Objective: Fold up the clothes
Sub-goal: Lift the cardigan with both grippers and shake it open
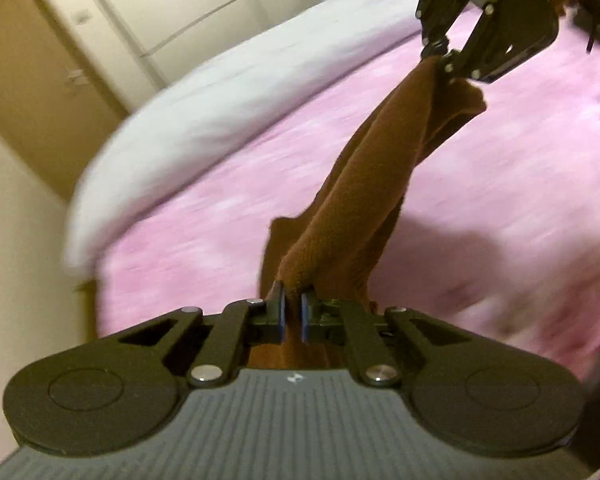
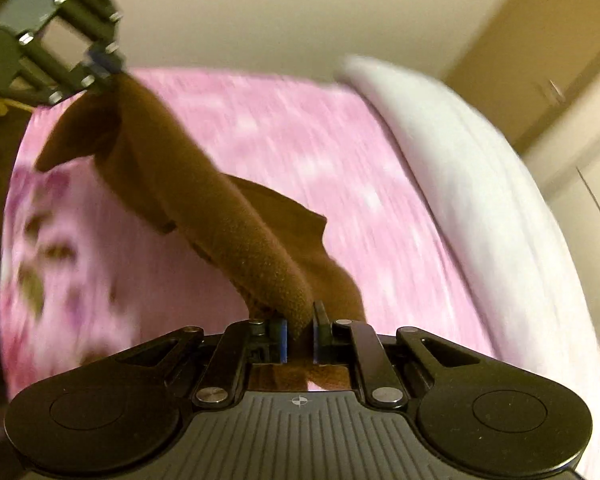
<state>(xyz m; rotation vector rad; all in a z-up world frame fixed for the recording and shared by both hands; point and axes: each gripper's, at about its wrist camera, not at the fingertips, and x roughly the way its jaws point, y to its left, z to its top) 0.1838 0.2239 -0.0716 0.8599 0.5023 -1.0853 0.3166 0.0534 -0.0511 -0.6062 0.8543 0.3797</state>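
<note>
Left wrist view: left gripper (image 1: 293, 305) closed down on one end of a brown garment (image 1: 364, 184), a fold of the fuzzy cloth pinched between its blue-edged pads with only a thin gap showing. From there the garment runs taut and bunched up toward the upper right, off the bed, to the right gripper (image 1: 443, 54), which clamps its far end; a loose corner flops out just beside that grip. Beneath lies a pink blanket (image 1: 204, 200), blurred, with a white duvet (image 1: 204, 92) along its far edge. Cream wall and a tan door (image 1: 32, 92) at left. Right wrist view: right gripper (image 2: 300, 326) likewise nearly closed, jaws squeezing a thick roll of the same brown garment (image 2: 220, 216). Cloth stretches to the upper left, where the left gripper (image 2: 104, 62) holds the other end; a flap hangs down on each side of the stretched span. Pink blanket (image 2: 300, 132) below, blurred, darker pattern marks at left; white duvet (image 2: 480, 184) at right, tan door (image 2: 540, 48) beyond it.
</note>
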